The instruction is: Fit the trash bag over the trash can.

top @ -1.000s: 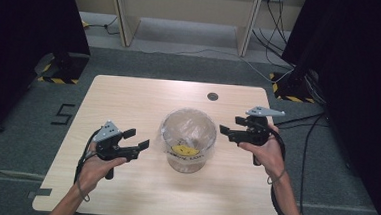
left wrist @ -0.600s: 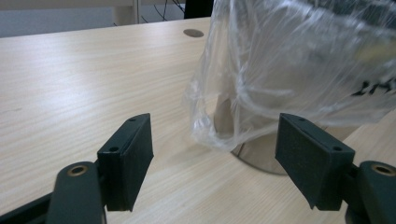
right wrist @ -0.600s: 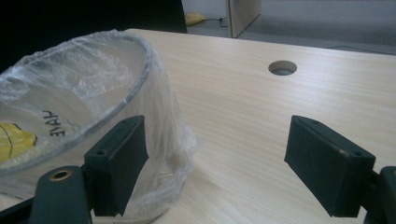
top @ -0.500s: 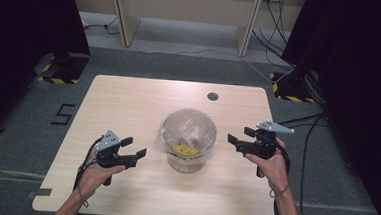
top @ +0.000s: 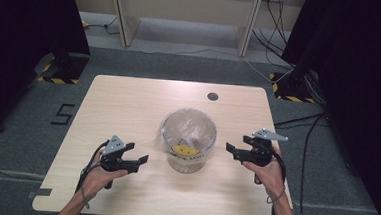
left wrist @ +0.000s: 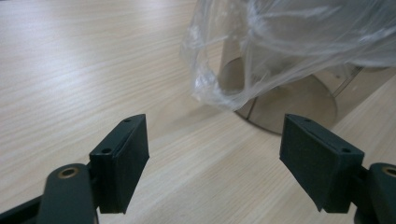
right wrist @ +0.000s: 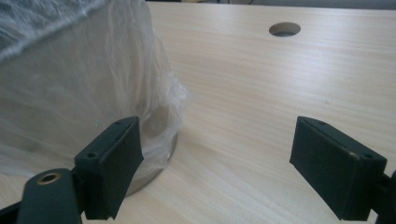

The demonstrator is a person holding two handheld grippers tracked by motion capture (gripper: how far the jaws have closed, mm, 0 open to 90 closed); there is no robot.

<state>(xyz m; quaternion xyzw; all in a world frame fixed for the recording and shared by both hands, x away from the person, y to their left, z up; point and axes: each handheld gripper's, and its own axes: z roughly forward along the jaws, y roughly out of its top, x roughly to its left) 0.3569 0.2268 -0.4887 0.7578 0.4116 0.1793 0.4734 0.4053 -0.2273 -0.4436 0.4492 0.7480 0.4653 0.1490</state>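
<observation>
A small round metal bin (top: 185, 160) lined with a clear plastic bag (top: 188, 130) stands in the middle of the wooden table (top: 128, 108). A yellow patch (top: 185, 150) shows through the bag. My left gripper (top: 136, 153) is held open just left of the bin, its jaws pointing at it with nothing between them. In the left gripper view the bag's loose edge (left wrist: 210, 88) hangs over the bin's wall (left wrist: 289, 100), ahead of the gripper (left wrist: 217, 154). My right gripper (top: 237, 143) is open to the right of the bin, apart from it. The right gripper view has the bagged bin (right wrist: 70, 93) beyond its left jaw.
A round cable hole (top: 212, 96) lies in the table behind the bin, also seen as a hole (right wrist: 285, 29) in the right gripper view. Bare tabletop surrounds the bin. Cables (top: 298, 119) run across the floor at the right.
Both grippers have drawn back toward the table's near edge and lower. The right one moved farthest, from beside the bin's rim. Bin and bag have not moved.
</observation>
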